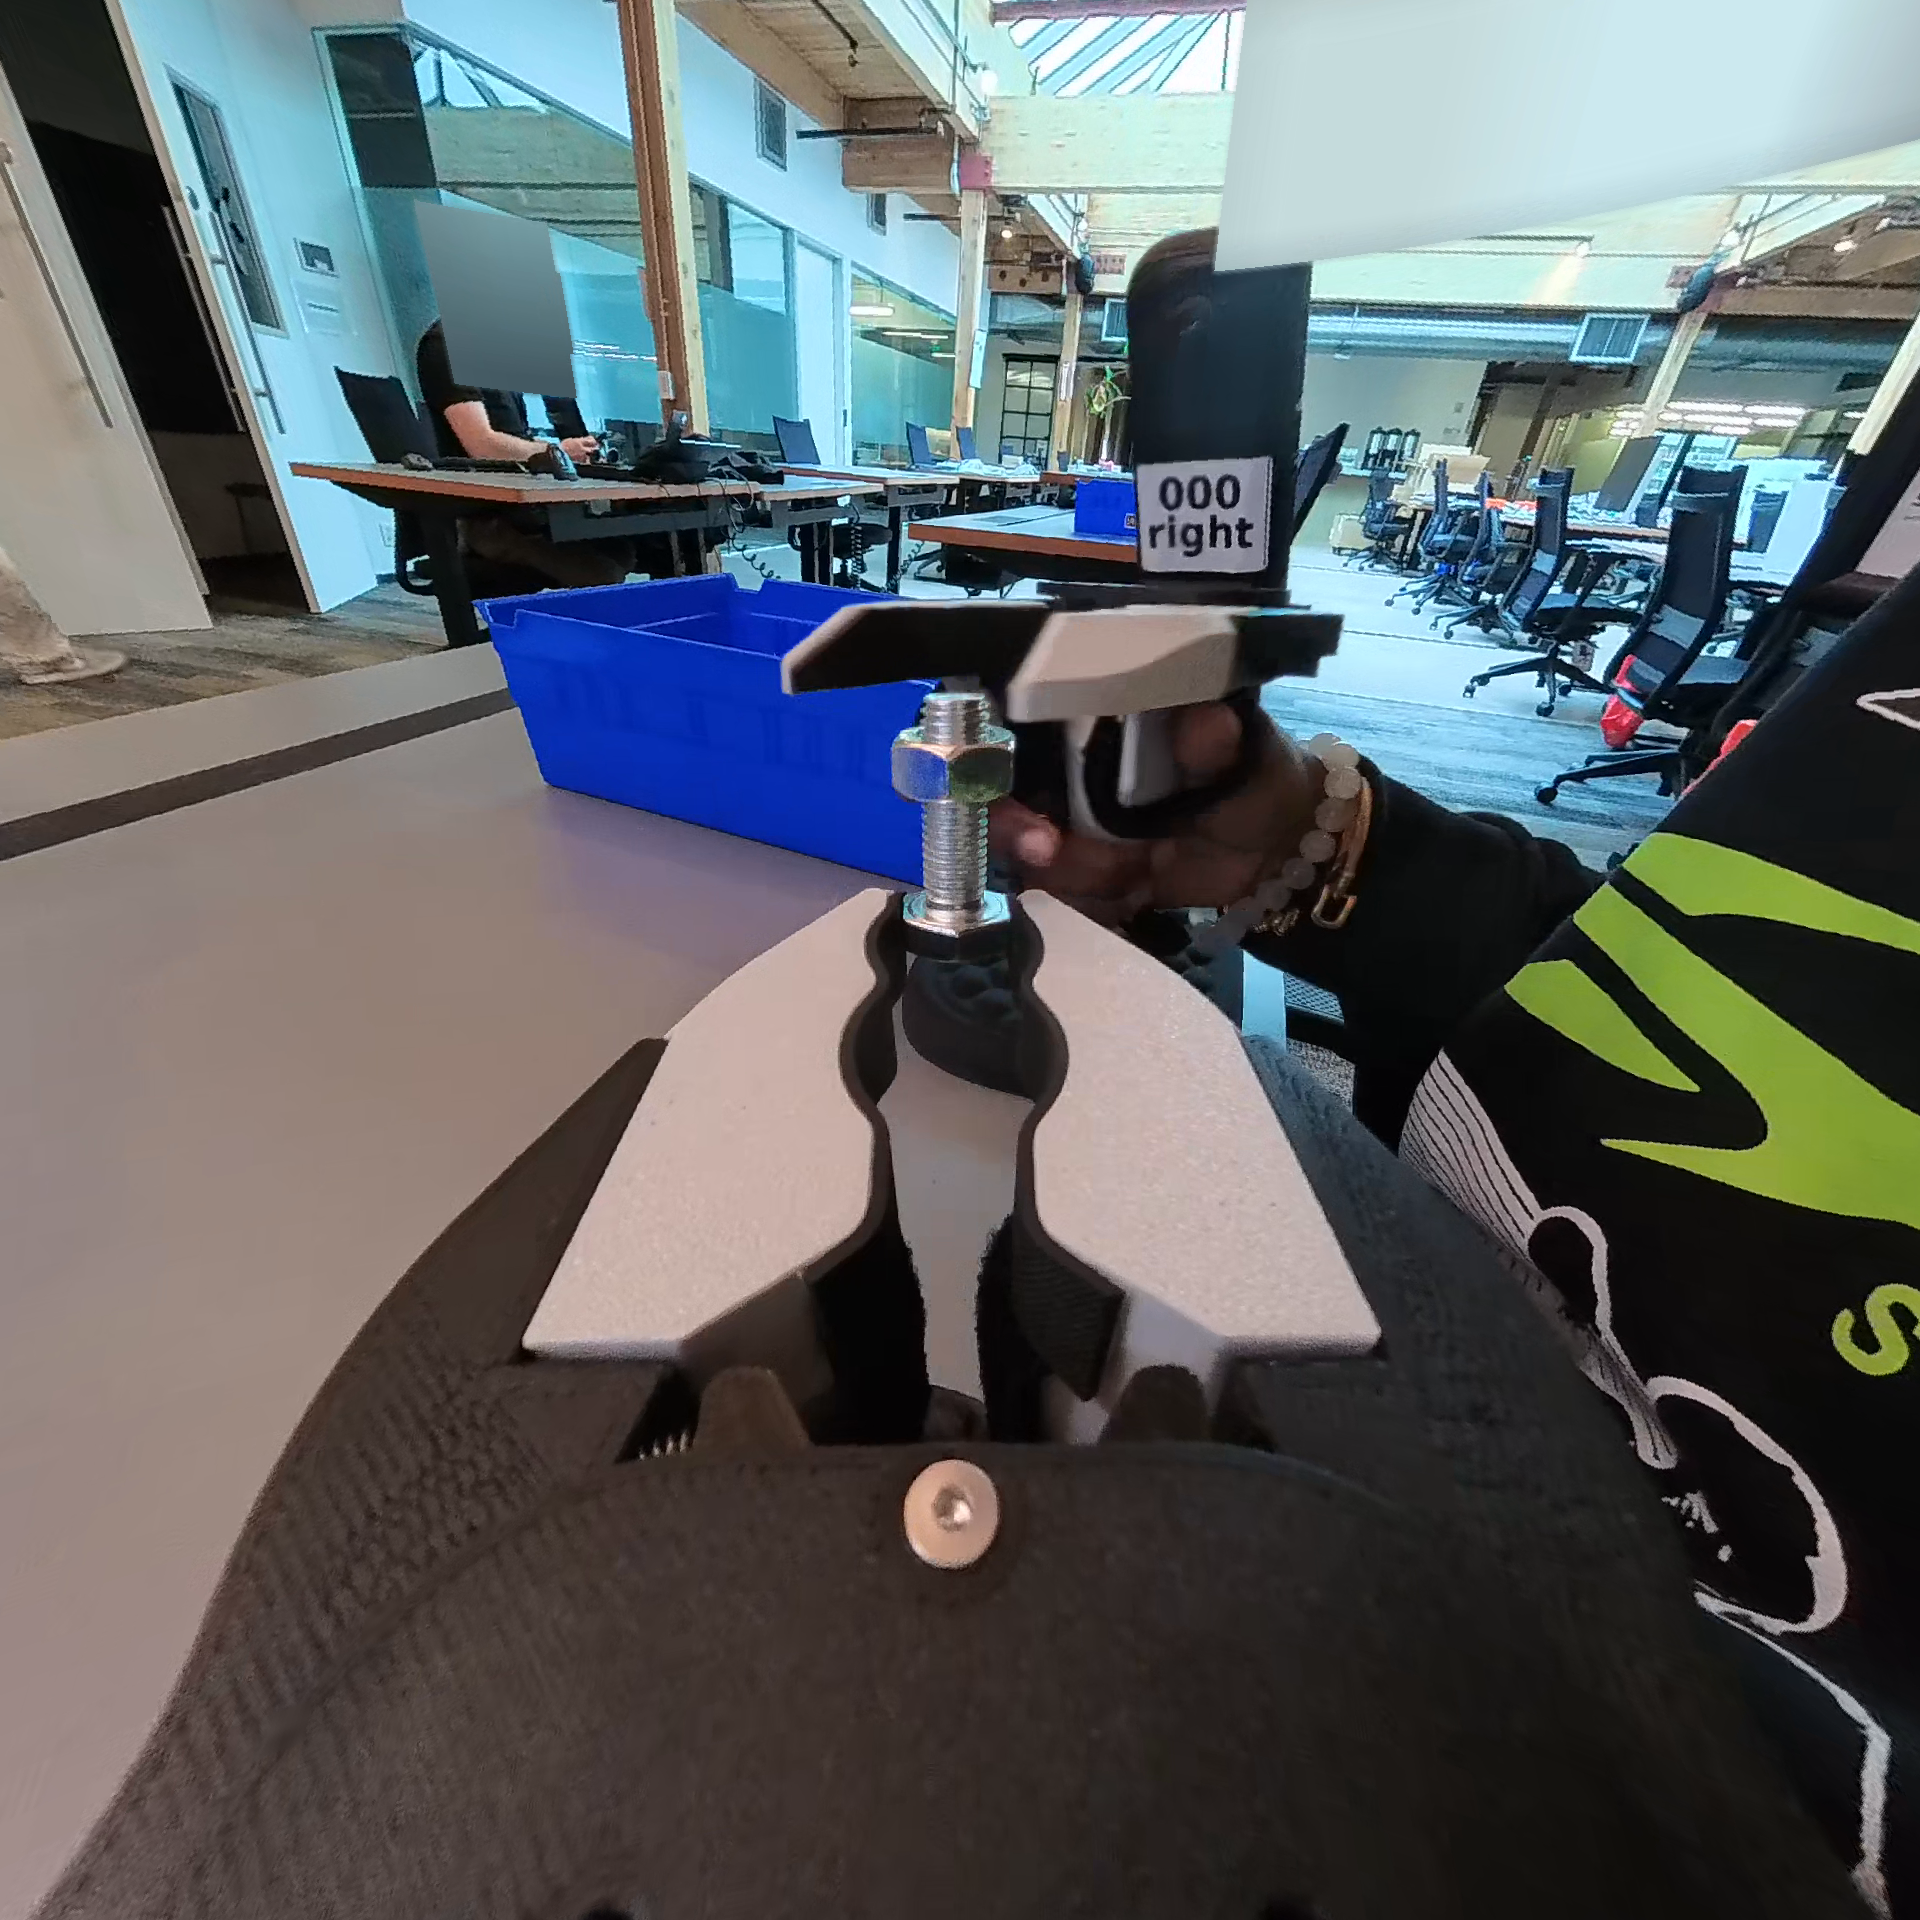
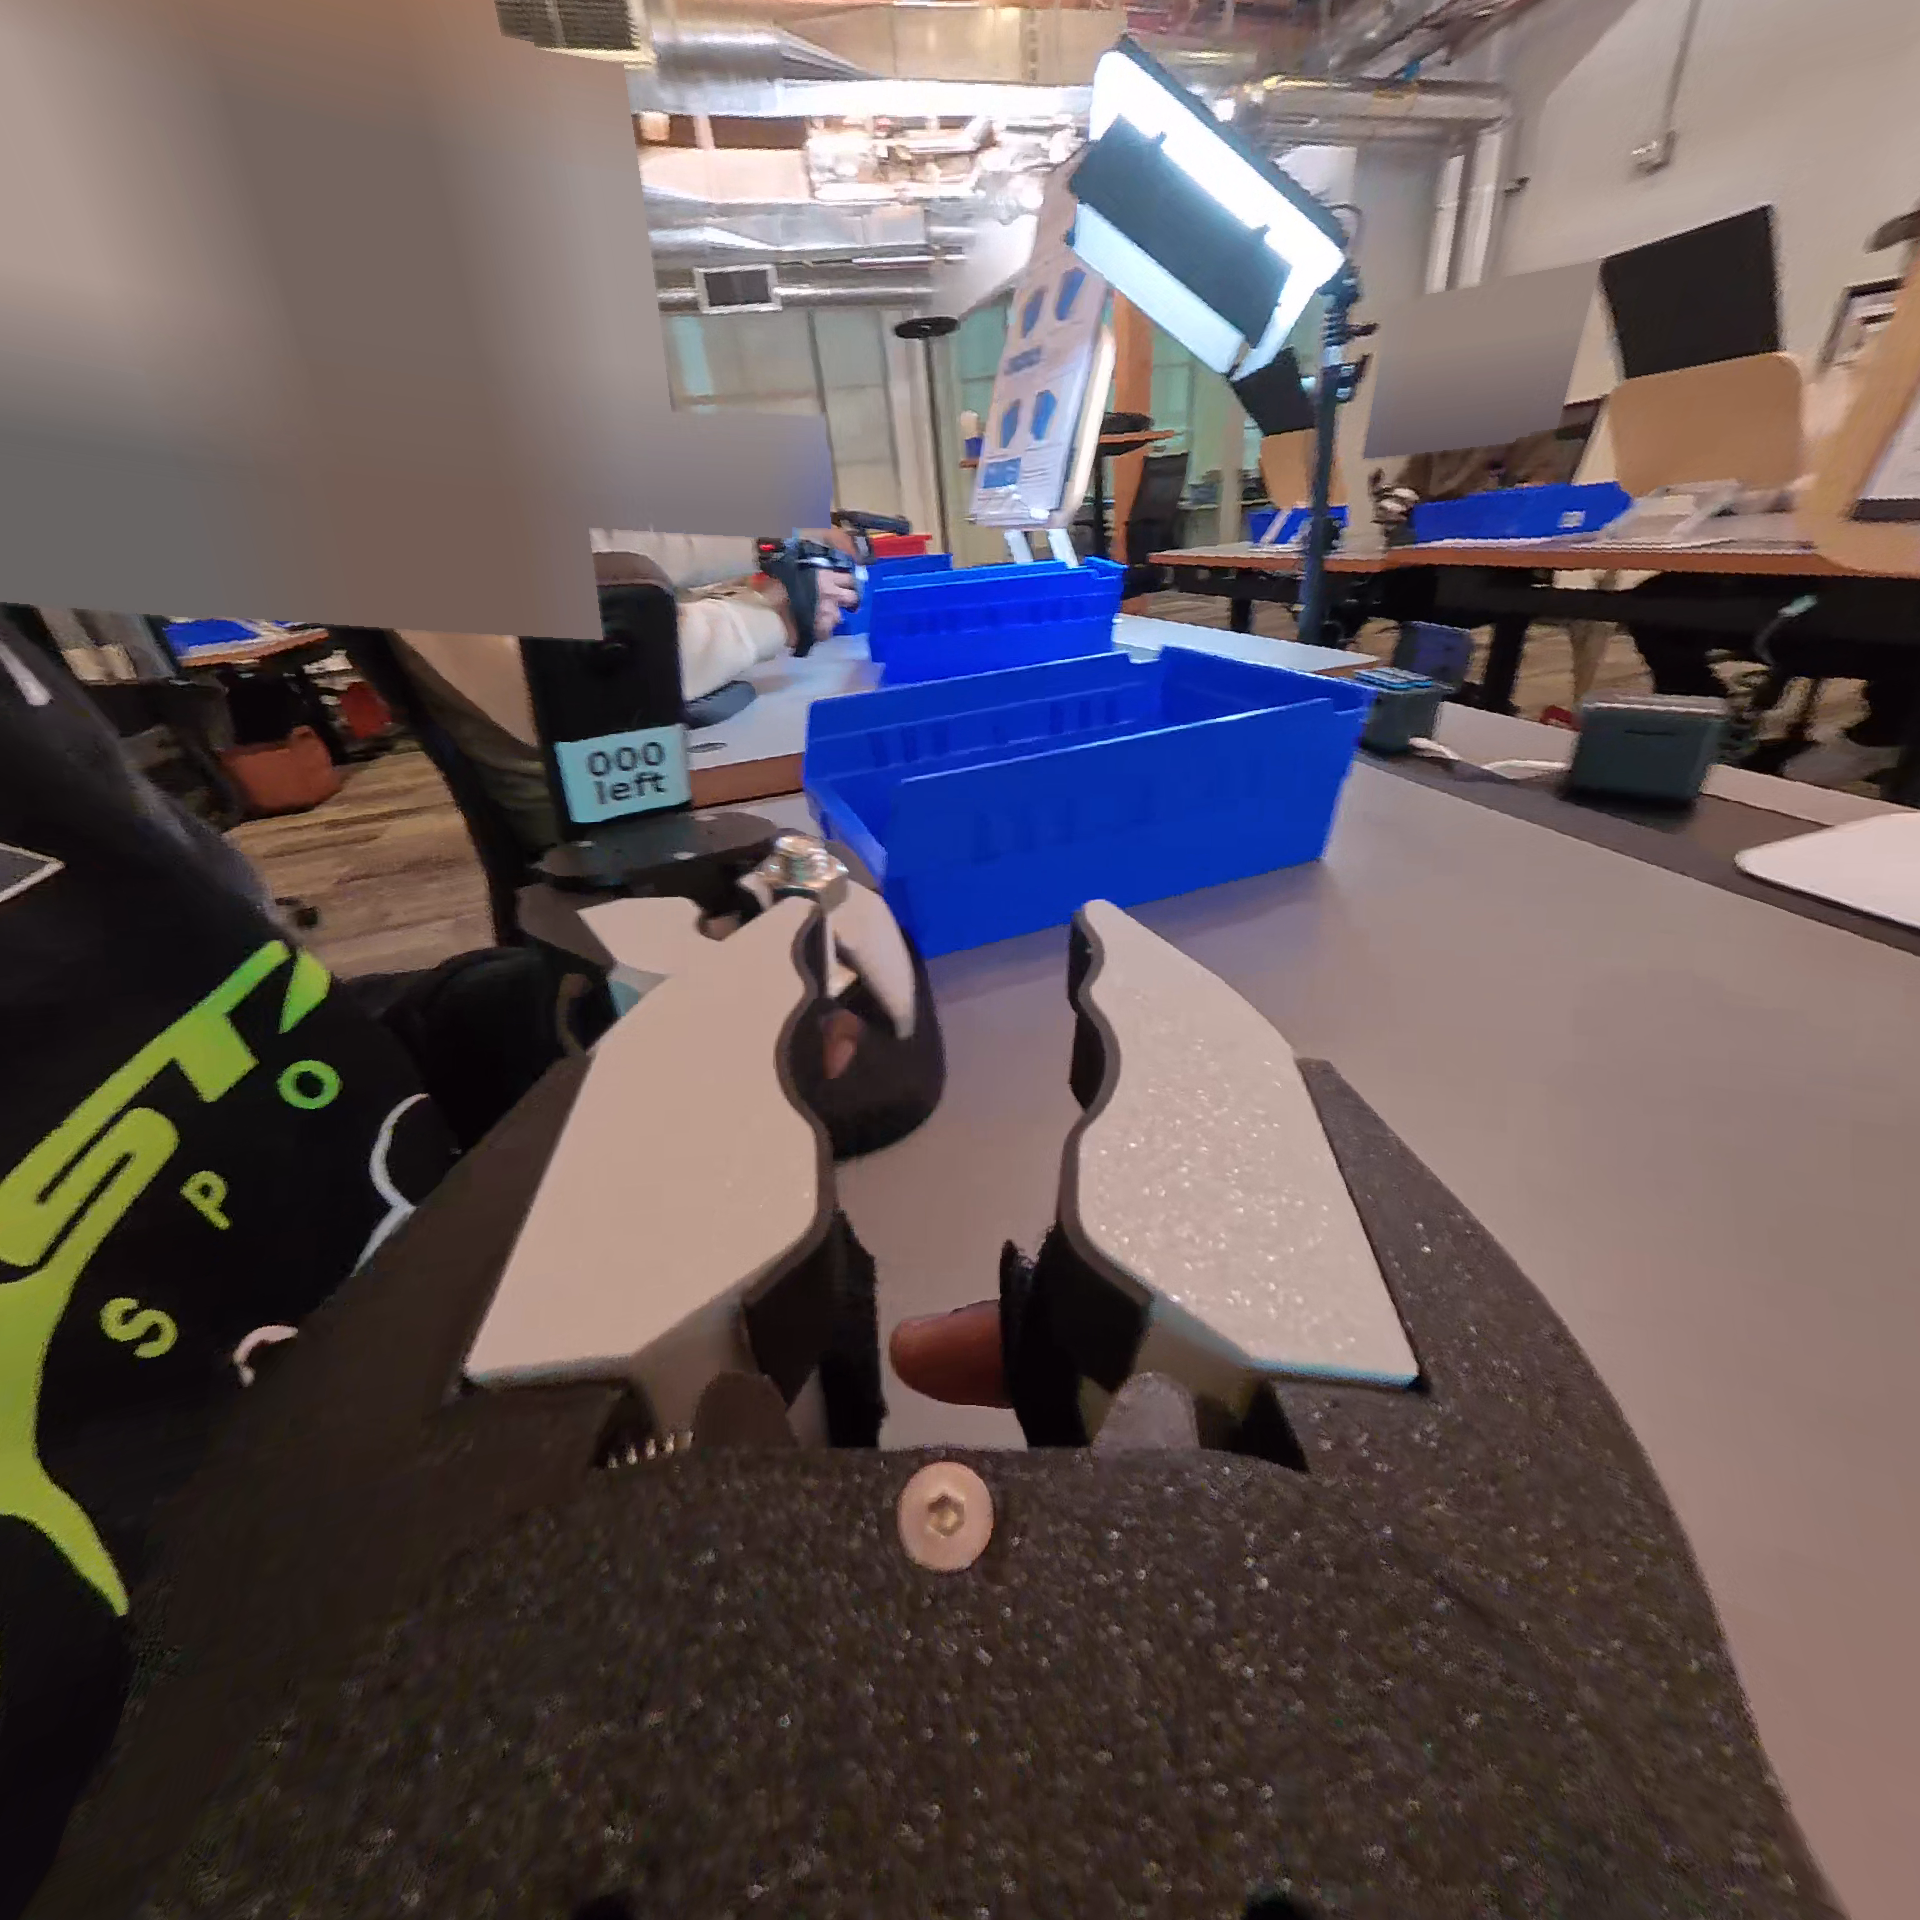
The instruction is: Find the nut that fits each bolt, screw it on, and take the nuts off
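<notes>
Ahead of the right gripper [image 2: 997, 935] the grey table [image 2: 1507, 1091] lies bare up to the blue bin [image 2: 1091, 821], which walls off the far side. To its left, the left gripper [image 2: 800, 925] with the upright bolt [image 1: 954, 810] blocks passage, close against its left finger.

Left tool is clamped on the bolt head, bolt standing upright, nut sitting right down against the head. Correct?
Not quite. The left tool is clamped on the bolt head and the bolt stands upright, but the nut sits high on the thread near the top end, well clear of the head. The left wrist view shows bare thread between nut and head.
</notes>
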Tool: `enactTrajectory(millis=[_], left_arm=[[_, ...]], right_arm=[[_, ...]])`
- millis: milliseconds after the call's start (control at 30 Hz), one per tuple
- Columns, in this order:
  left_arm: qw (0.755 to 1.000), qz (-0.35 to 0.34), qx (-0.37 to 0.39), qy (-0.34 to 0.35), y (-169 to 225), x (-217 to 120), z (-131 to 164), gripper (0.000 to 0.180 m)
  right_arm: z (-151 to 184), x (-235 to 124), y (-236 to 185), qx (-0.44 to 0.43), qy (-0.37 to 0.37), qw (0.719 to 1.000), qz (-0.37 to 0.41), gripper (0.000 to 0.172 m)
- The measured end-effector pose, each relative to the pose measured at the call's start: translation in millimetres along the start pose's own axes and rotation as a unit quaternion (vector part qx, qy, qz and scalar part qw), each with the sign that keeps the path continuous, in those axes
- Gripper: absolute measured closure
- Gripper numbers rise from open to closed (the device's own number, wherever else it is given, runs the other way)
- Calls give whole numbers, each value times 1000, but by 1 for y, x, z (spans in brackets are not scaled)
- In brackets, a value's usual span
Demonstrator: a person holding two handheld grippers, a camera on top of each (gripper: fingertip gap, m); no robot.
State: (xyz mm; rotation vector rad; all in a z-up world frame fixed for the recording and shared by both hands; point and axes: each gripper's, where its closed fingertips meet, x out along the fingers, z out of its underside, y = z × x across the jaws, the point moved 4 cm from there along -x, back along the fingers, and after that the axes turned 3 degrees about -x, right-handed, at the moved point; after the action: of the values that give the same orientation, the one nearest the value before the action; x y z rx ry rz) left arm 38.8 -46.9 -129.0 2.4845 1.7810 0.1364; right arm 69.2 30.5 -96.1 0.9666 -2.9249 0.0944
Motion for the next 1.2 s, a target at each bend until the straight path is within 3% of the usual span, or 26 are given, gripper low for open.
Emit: enactTrajectory(millis=[167,433,800,833,900,967,1033,1200], left_arm=[[1000,-2,5,-8,1,1,1,162],[1000,2,16,-17,4,3,4,162],[1000,5,2,-2,2,1,1,162],[1000,4,0,0,2,1,0,162],[1000,11,0,4,3,0,-1,162],[1000,7,2,3,3,0,0,162],[1000,8,2,1,3,1,0,162],[1000,7,2,1,3,1,0,162]], right_arm=[[3,26,-14,-6,-18,999,-35,107],[6,49,-15,-17,-37,999,-28,106],[4,19,-5,-6,-19,1000,-9,104],[4,15,-2,-5,-17,1000,-4,107],[3,5,7,-7,-9,999,31,132],[1,-4,12,-6,0,999,43,141],[-1,-7,10,-4,9,999,30,140],[-2,10,-9,-8,6,1000,-30,118]])
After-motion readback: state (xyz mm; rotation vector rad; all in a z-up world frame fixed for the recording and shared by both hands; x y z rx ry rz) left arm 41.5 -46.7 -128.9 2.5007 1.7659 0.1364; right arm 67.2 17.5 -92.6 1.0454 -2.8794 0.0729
